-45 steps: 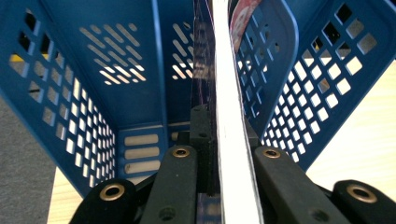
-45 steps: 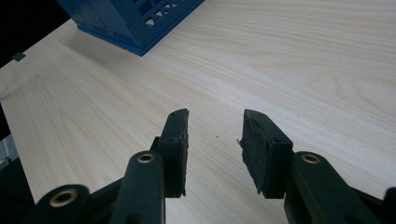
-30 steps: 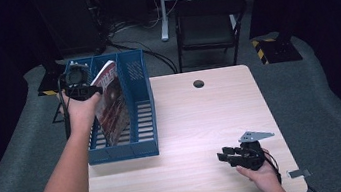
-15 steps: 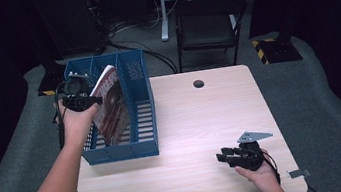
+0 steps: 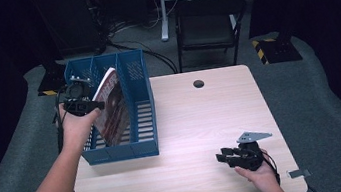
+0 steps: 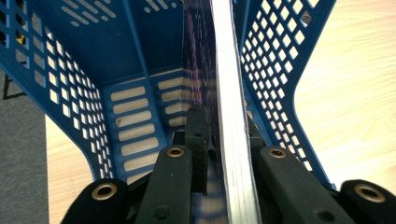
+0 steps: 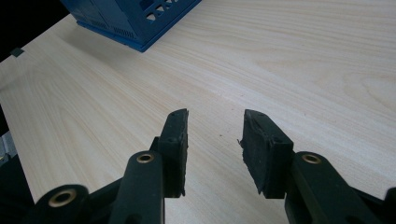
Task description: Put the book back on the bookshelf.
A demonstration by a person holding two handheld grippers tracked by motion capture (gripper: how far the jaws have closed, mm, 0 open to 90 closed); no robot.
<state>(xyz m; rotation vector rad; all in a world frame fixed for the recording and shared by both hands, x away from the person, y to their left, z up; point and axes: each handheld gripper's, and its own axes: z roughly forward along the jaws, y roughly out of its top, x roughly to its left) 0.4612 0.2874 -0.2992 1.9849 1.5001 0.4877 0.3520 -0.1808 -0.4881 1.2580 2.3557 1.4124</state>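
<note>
Blue rack [image 6: 116,56] walls flank book [image 6: 229,116] clamped in left gripper [image 6: 219,140].

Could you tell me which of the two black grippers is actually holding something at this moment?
The left gripper, over the blue perforated plastic file rack, is clamped on the edge of the red-covered book; the right gripper is open above the table with nothing between its jaws.

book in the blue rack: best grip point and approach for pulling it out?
Grip the book by its upper edge, which sticks out above the blue rack, coming from above on the person's side. It leans in the slot between perforated walls, so only that edge is free. The left gripper is shut on it there, one jaw on each cover. The right gripper rests open over the table.
</note>
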